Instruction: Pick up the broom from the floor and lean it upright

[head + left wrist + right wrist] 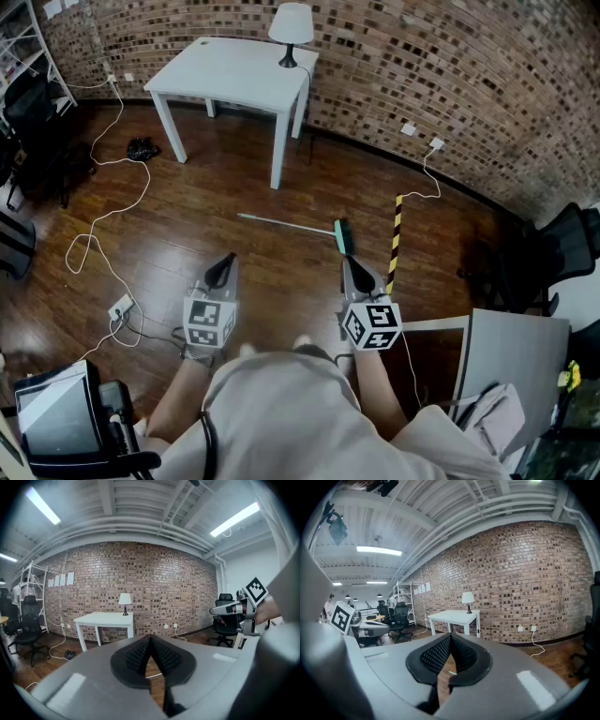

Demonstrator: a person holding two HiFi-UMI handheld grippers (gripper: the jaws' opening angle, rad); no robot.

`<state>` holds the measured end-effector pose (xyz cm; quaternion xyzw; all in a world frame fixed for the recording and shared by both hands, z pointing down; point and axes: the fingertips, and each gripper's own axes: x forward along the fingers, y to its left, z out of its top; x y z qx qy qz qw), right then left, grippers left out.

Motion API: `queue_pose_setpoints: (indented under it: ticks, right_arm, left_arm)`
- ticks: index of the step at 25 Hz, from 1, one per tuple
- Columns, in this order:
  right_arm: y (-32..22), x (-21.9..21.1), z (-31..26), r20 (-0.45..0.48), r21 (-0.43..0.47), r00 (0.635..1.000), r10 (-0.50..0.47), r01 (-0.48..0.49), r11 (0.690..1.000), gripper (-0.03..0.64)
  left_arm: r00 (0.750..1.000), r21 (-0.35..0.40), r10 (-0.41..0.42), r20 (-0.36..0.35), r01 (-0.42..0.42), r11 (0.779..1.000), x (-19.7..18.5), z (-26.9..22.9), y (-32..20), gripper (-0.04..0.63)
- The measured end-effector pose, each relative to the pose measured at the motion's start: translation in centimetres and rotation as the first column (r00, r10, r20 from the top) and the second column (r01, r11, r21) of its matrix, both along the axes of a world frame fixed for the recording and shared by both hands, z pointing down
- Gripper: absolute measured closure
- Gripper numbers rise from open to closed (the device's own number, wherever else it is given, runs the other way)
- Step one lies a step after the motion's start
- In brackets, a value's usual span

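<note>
Head view. Broom (298, 226) lies flat on the wooden floor (234, 244), thin handle running left, teal head (343, 237) at its right end. It is untouched, ahead of both tools. Left hand-held gripper (223, 266) hangs above the floor, left of and nearer than the handle. Right hand-held gripper (357, 273) sits just nearer than the broom head, not touching it. A yellow-and-black striped bar (395, 242) lies right of the broom head. A white worktop (230, 70) with a table lamp (291, 30) stands at the brick wall (450, 84) beyond. A white cable (112, 202) trails across the floor to a power strip (120, 307).

Left gripper view. Ribbed black pads (137, 656) meet at their tips; nothing between them, nothing held. Worktop and lamp sit straight ahead, with a black office chair (26, 630) at left. The right tool with its marker cube (255, 589) shows at the right edge.

Right gripper view. Pads (436, 656) are closed tip to tip, empty. Worktop, lamp and brick wall lie ahead. A wall socket (527, 629) with a white lead sits to the right.
</note>
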<state>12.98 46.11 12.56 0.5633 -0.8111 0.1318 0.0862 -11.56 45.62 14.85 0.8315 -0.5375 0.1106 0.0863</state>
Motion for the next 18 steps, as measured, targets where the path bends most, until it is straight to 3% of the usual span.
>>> queue_pose_setpoints:
  ticks: [10,18]
  right_arm:
    - [0.5,1.4,1.3,-0.014,-0.022,0.996,0.086,-0.087,0.996,0.603]
    - [-8.5,4.0,2.3,0.002,0.001,0.997,0.074,-0.074,0.997,0.603]
  left_arm:
    - [1.000,-0.024,0.028,0.003,-0.028,0.999,-1.0,1.7,-0.5,0.595]
    - [0.999,-0.030,0.018,0.044,-0.016,0.999,0.7,2.7,-8.2,0.595]
